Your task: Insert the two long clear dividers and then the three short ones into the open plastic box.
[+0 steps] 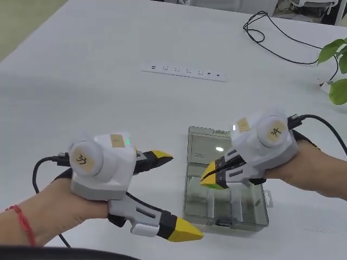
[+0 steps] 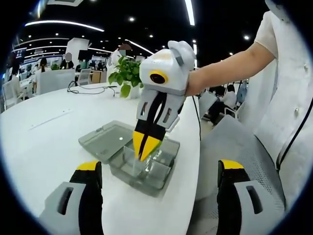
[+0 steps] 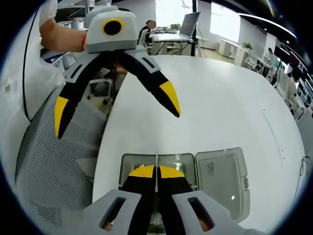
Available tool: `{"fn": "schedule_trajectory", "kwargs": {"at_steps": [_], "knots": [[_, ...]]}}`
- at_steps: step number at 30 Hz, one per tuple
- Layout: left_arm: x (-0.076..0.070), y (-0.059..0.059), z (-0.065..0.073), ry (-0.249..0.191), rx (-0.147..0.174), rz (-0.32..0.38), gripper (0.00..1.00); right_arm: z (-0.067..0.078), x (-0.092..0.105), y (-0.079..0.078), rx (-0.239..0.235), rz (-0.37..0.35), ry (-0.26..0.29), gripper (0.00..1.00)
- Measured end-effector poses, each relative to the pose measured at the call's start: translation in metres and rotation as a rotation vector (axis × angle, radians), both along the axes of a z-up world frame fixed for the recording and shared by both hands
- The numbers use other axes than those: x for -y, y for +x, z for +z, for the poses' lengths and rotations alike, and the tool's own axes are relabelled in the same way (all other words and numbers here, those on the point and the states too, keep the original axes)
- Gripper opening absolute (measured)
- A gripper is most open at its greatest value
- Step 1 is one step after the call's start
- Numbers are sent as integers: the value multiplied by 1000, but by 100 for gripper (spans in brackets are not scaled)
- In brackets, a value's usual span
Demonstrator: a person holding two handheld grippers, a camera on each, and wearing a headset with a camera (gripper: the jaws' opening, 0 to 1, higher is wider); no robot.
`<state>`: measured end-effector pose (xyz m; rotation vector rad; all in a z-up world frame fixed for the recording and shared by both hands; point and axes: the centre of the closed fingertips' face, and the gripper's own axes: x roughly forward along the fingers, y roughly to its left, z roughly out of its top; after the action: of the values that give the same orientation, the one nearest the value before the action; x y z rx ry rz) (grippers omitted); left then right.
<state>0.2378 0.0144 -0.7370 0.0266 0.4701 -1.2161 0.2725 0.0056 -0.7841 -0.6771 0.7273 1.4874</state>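
The grey translucent plastic box (image 1: 260,215) lies open on the white table, its lid (image 1: 209,142) folded flat toward the far side. My right gripper (image 1: 207,177) hangs over the box's left half, shut on a thin clear divider (image 3: 156,159) that points down into the box (image 3: 128,163). In the left gripper view the divider (image 2: 139,165) reaches into the box (image 2: 161,178) below the right gripper (image 2: 146,144). Clear partitions seem to stand inside the box. My left gripper (image 1: 181,196) is open and holds nothing, just left of the box.
A white power strip (image 1: 183,71) lies further back on the table (image 1: 97,65). A black cable (image 1: 271,35) and a green plant (image 1: 337,65) are at the far right. A grey mesh chair (image 2: 239,142) stands by the table's near edge.
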Motion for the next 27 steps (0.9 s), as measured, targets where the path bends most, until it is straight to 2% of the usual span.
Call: {"fn": "schedule_trajectory", "kwargs": {"at_steps": [19,27], "knots": [[-1,-1,-2,2,-6,-3,100,-21,-3,-1,-30,-2,-62,3],[-1,-1,-1,0,-8,-5,100,-26,-4,-2,-12,21,-99,3]]}}
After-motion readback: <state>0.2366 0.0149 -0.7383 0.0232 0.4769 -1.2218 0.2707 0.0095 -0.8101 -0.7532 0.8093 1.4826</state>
